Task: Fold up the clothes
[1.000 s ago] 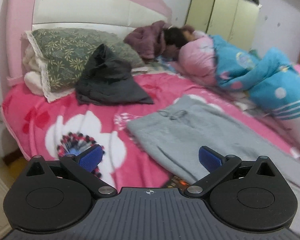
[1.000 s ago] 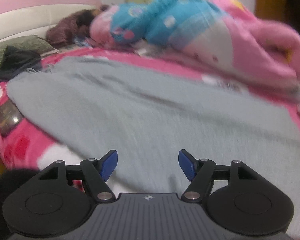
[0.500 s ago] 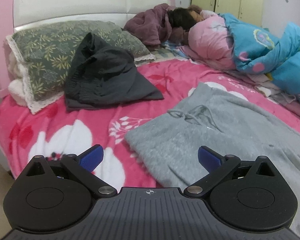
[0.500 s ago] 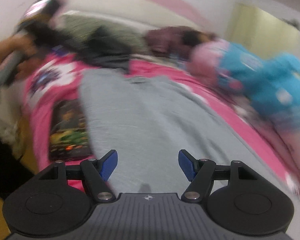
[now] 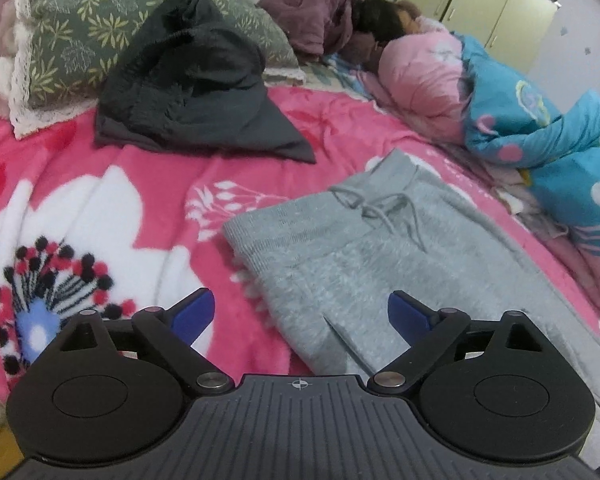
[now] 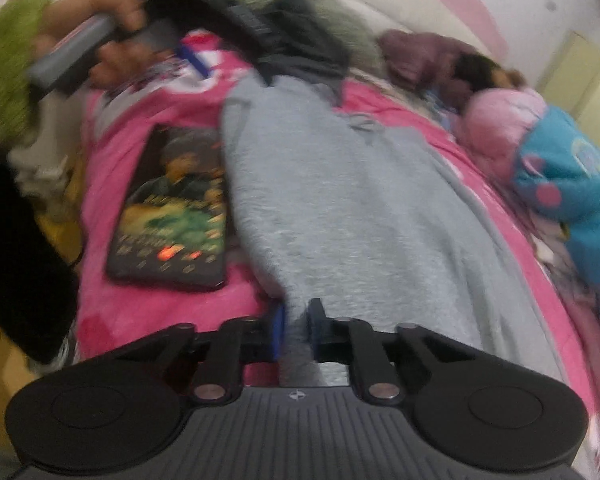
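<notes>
Both tools lower | right tool (image 6: 296, 326) now clamps grey trousers (image 6: 340, 208)

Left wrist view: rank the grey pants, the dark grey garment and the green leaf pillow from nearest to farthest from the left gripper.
From the left gripper:
1. Grey pants, just ahead, slightly right.
2. Dark grey garment, farther up the bed, left of centre.
3. Green leaf pillow, behind the garment, at the headboard.
</notes>
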